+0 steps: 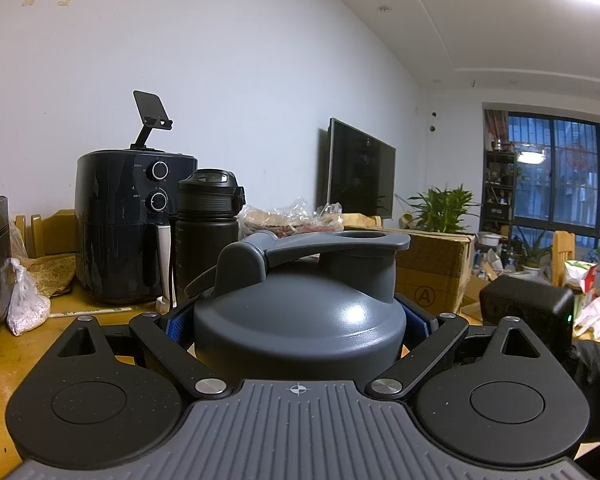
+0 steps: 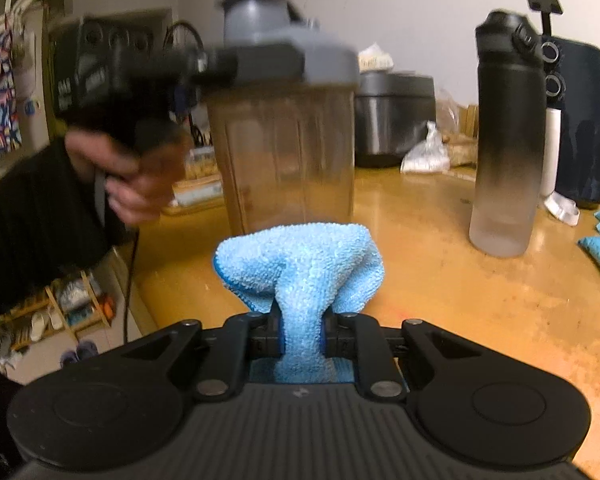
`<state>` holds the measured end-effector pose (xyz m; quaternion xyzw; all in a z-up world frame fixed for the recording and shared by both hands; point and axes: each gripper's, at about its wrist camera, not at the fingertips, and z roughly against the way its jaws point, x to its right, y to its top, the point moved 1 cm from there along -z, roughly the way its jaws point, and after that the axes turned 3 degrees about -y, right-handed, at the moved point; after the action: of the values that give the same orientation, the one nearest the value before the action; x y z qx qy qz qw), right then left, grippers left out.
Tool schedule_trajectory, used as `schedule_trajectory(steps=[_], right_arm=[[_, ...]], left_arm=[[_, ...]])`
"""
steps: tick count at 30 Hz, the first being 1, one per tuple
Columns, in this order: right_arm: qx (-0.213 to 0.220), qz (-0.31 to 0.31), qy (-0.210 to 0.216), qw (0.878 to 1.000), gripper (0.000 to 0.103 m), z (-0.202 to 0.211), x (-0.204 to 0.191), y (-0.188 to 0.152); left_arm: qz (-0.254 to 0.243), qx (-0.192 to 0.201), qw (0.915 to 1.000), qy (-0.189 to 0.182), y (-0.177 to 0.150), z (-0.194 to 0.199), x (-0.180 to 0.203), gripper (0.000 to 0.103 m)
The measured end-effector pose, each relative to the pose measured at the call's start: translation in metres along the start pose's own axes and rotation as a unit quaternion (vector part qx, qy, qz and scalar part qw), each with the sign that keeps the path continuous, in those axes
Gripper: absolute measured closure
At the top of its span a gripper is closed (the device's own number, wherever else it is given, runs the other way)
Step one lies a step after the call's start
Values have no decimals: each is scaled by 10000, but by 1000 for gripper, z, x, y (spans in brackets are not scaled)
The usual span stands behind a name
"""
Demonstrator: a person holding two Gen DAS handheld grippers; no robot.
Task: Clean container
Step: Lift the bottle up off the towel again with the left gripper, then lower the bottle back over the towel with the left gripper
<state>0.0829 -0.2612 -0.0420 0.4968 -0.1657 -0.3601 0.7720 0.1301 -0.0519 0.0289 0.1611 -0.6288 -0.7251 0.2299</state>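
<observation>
a clear shaker bottle (image 2: 288,152) with a grey lid (image 1: 300,320) is stood on the wooden table (image 2: 440,280) and is clasped at the lid by the left gripper (image 1: 298,326). a blue cloth (image 2: 300,264) is pinched tight in the right gripper (image 2: 302,336), just in front of the bottle's base.

Your left gripper (image 1: 296,320) clamps the shaker container (image 2: 284,152) at its lid (image 1: 300,312), standing on the table (image 2: 440,280). Your right gripper (image 2: 302,336) holds the cloth (image 2: 300,264) just near of it. To the right stands the water bottle (image 2: 504,140), with the air fryer (image 2: 580,120) behind it; the rice cooker (image 2: 396,116) sits far behind the container.
</observation>
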Motion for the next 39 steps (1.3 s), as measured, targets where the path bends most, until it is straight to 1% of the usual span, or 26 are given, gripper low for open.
schedule_trajectory(steps=[3, 7, 16, 21, 26, 31, 34, 39], right_arm=[[-108, 83, -43, 9999, 94, -5, -2, -5], [-109, 65, -39, 9999, 94, -3, -3, -5], [45, 23, -23, 10000, 93, 0, -1, 0], [356, -135, 43, 9993, 93, 11, 0, 8], [734, -96, 2, 9973, 93, 26, -2, 20], [1223, -127, -44, 9924, 93, 41, -2, 32], [1535, -260, -38, 9878, 93, 48, 0, 36], [1672, -357, -58, 9853, 93, 50, 0, 34]], left_arm=[[7, 0, 10000, 4, -1, 1, 0, 7], [6, -1, 10000, 3, -2, 1, 0, 7], [6, -10, 10000, 6, -1, 1, 0, 7], [8, -12, 10000, 14, -2, 1, -1, 7], [4, -25, 10000, 14, -1, 1, 0, 7], [2, -35, 10000, 16, 0, 1, 0, 7], [2, -32, 10000, 20, -1, 1, 0, 7], [0, -33, 10000, 39, -1, 0, 0, 7]])
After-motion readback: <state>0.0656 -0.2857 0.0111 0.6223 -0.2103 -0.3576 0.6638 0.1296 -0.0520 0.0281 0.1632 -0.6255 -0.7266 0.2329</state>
